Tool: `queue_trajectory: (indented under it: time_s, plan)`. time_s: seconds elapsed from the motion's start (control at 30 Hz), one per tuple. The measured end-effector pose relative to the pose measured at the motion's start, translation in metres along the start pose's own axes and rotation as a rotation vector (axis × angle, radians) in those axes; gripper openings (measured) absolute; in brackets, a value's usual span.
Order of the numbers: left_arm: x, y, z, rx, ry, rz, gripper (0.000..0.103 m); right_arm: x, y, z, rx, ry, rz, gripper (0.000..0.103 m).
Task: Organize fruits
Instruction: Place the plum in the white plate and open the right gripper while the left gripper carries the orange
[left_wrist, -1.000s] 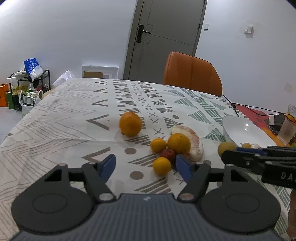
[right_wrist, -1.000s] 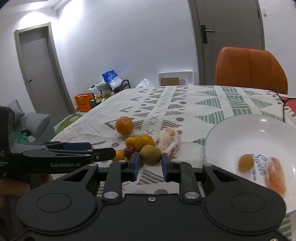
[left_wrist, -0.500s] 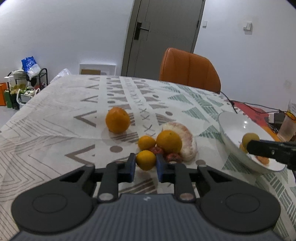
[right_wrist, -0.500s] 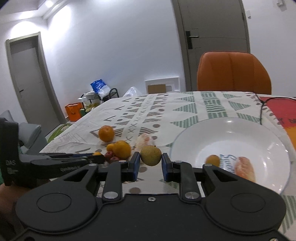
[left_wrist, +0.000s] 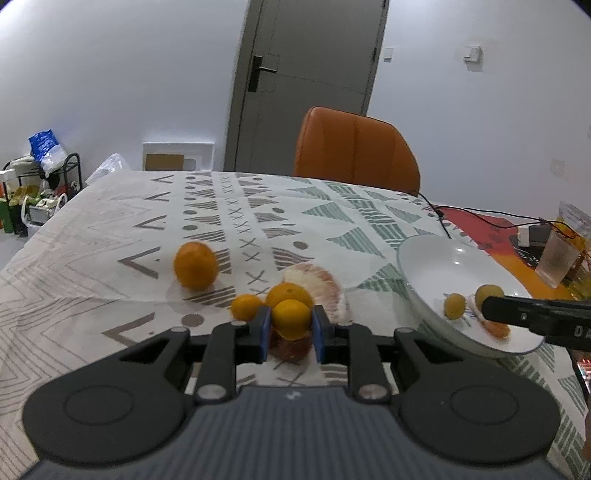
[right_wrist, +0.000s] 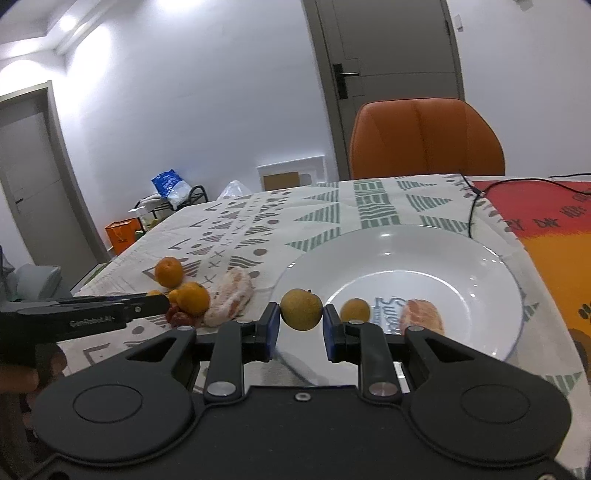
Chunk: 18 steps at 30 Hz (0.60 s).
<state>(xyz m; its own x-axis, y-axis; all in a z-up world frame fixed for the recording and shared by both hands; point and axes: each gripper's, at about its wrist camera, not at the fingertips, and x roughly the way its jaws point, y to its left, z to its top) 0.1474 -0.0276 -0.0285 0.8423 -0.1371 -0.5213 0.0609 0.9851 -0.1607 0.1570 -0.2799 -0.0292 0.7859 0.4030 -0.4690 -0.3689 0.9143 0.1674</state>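
Note:
My left gripper (left_wrist: 289, 328) is shut on a small orange (left_wrist: 291, 318), held just above a red fruit (left_wrist: 290, 346) in the pile on the patterned cloth. Behind it lie another orange (left_wrist: 288, 292), a small orange (left_wrist: 246, 306), a peeled pomelo piece (left_wrist: 321, 284) and, apart to the left, a big orange (left_wrist: 195, 264). My right gripper (right_wrist: 299, 325) is shut on a yellow-green pear (right_wrist: 301, 309) over the near-left rim of the white plate (right_wrist: 424, 258). On the plate lie a small yellow fruit (right_wrist: 354, 310) and a peeled citrus piece (right_wrist: 421, 316).
An orange chair (left_wrist: 354, 155) stands at the table's far edge. A black cable (left_wrist: 436, 210) crosses the red-orange mat at the right, where a clear cup (left_wrist: 556, 262) stands. A rack with bags (left_wrist: 40, 184) sits on the floor at the left.
My left gripper went from open to shut on the small orange and lifted it a little. My right gripper carried the pear rightward from beside the pile to over the plate's rim.

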Motion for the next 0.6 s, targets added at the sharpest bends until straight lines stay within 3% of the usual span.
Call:
queue_trajectory:
  time_s: [0.2, 0.27, 0.33, 0.43, 0.6]
  plan:
    - [0.0, -0.018, 0.005, 0.03, -0.01, -0.017, 0.022, -0.002, -0.012, -0.002, 0.015, -0.004, -0.03, 0.024]
    - [0.0, -0.022, 0.006, 0.036, -0.011, -0.02, 0.022, -0.004, -0.016, -0.002, 0.021, -0.009, -0.03, 0.031]
    - [0.001, -0.027, 0.007, 0.043, -0.012, -0.024, 0.022, -0.007, -0.019, -0.002, 0.02, -0.012, -0.045, 0.053]
    - [0.001, -0.036, 0.009, 0.058, -0.014, -0.029, 0.022, -0.013, -0.023, -0.002, -0.008, -0.044, -0.094, 0.08]
    - [0.004, -0.051, 0.01, 0.082, -0.009, -0.04, 0.022, -0.023, -0.033, 0.001, -0.019, -0.071, -0.117, 0.099]
